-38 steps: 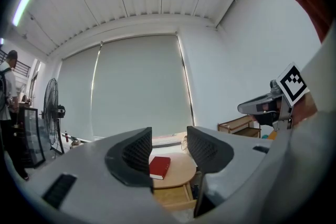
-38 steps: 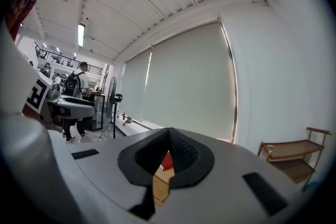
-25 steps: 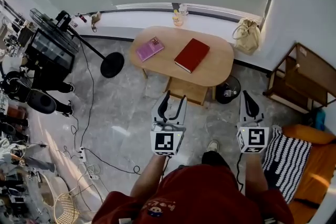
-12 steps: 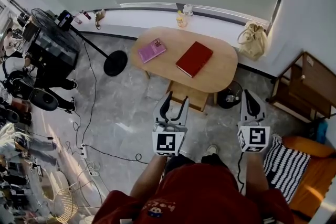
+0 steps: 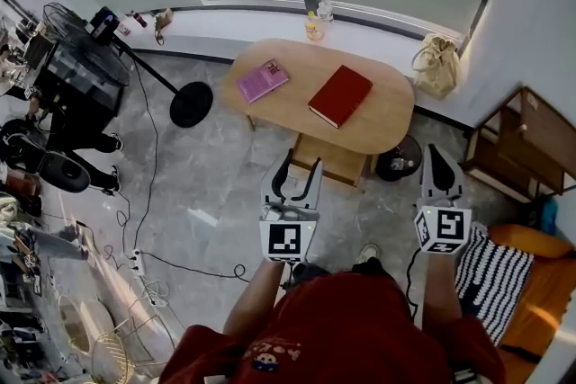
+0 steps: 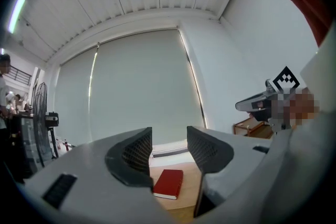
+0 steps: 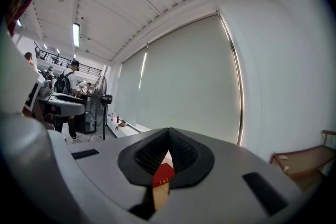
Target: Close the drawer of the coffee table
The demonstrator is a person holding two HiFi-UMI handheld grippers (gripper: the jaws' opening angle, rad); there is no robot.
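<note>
The drawer (image 5: 335, 161) stands pulled out from under the near edge of the oval worktop (image 5: 382, 117) in the head view, open toward the person. A red book (image 5: 340, 96) and a pink book (image 5: 263, 80) lie apart on top. The left gripper (image 5: 301, 177) hangs near the drawer's front left corner with its jaws spread and empty. The right gripper (image 5: 438, 159) is off to the drawer's right, jaws pressed together. In the left gripper view the left gripper (image 6: 169, 147) has nothing between its wide jaws; the red book (image 6: 168, 183) shows far beyond them and the drawer is out of frame. In the right gripper view the right gripper (image 7: 169, 138) meets at its tips, pinching nothing. This looks like the approach. Next, a gripper must drop to the drawer front and push it straight in until flush.
</note>
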